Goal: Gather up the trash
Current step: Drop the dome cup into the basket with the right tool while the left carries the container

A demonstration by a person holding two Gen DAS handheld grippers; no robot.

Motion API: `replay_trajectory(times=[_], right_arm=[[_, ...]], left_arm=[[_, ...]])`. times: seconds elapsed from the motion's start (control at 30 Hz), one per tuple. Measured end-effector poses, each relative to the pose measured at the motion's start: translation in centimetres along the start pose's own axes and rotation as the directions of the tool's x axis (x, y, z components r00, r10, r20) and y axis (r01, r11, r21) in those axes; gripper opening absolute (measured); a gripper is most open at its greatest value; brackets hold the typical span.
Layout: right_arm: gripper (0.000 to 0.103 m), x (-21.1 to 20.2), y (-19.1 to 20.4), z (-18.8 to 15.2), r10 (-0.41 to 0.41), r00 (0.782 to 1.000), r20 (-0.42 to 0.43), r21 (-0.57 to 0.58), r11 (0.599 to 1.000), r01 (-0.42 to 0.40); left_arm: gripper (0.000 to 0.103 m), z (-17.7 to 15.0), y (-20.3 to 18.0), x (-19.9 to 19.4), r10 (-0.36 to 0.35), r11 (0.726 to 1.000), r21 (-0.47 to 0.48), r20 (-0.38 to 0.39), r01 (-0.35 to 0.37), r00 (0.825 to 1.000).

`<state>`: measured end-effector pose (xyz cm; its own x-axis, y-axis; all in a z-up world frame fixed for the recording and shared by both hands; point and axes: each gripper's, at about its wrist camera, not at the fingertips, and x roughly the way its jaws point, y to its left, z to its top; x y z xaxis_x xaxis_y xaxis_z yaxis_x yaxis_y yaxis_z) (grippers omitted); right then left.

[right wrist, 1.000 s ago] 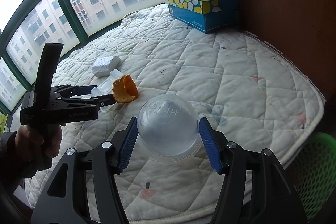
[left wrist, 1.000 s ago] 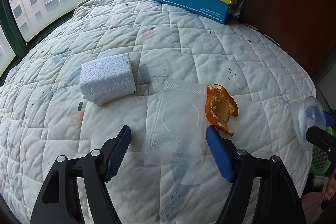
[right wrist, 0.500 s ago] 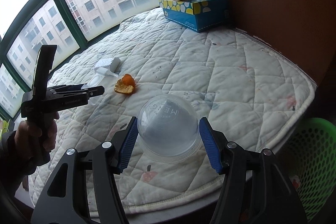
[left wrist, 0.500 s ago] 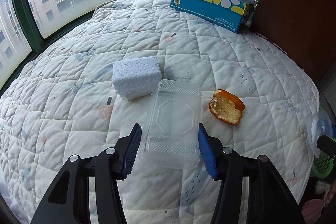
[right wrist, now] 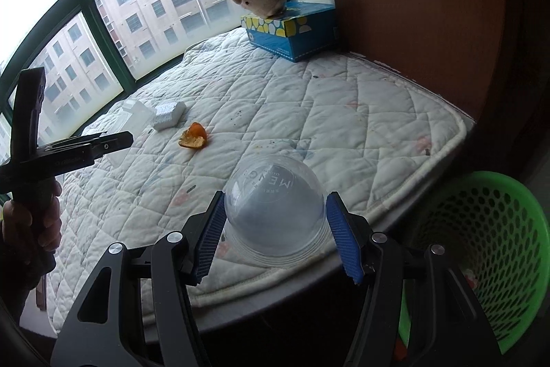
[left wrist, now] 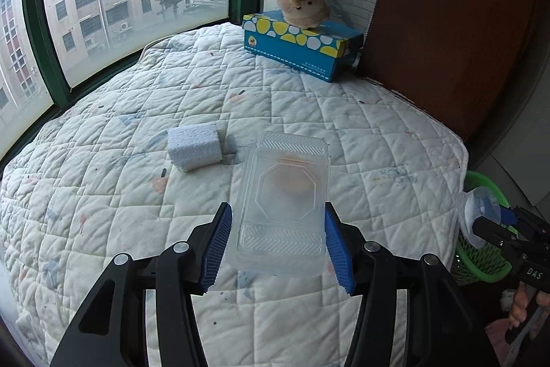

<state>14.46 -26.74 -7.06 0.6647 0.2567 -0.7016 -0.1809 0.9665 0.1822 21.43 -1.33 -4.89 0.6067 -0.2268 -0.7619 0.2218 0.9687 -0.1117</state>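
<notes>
My left gripper (left wrist: pixel 277 245) is shut on a clear plastic tray (left wrist: pixel 283 198), lifted above the quilted mattress (left wrist: pixel 137 195); the orange peel shows blurred through it. My right gripper (right wrist: pixel 275 239) is shut on a clear dome lid (right wrist: pixel 275 205), held over the mattress's near edge beside a green mesh basket (right wrist: pixel 481 246). In the right wrist view the orange peel (right wrist: pixel 193 137) lies on the quilt, with a white foam block (right wrist: pixel 168 114) behind it. The foam block (left wrist: pixel 194 151) sits left of the tray in the left wrist view, where the right gripper with the dome lid (left wrist: pixel 477 215) hangs over the basket (left wrist: pixel 481 267).
A blue patterned box (left wrist: pixel 302 47) with a plush toy (left wrist: pixel 304 4) on it stands at the mattress's far corner by a brown wall panel (left wrist: pixel 447 23). Green-framed windows (left wrist: pixel 120 6) run along the far side. A hand (right wrist: pixel 31 222) holds the left gripper's handle.
The left gripper's jaws closed on the clear tray and lifted it off the quilt. The right gripper carried the dome lid back toward the mattress edge and the green basket.
</notes>
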Motion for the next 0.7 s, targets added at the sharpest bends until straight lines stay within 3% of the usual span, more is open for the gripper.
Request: replay_trajectory(times=[0.4, 0.7], right_arm=[[0.060, -4.5, -6.8, -3.6, -0.129, 0.992, 0.008, 0.100, 0.987, 0.127], [0.060, -6.8, -13.4, -6.0, -0.274, 0.961, -0.025, 0.171, 0.946, 0.274]], left_arm=[[0.052, -0.3, -9.6, -0.7, -0.122, 0.986, 0.109, -0.010, 0.122, 0.992], [0.052, -0.2, -16.0, 0.3, -0.193, 0.961, 0.191, -0.047, 0.198, 0.980]])
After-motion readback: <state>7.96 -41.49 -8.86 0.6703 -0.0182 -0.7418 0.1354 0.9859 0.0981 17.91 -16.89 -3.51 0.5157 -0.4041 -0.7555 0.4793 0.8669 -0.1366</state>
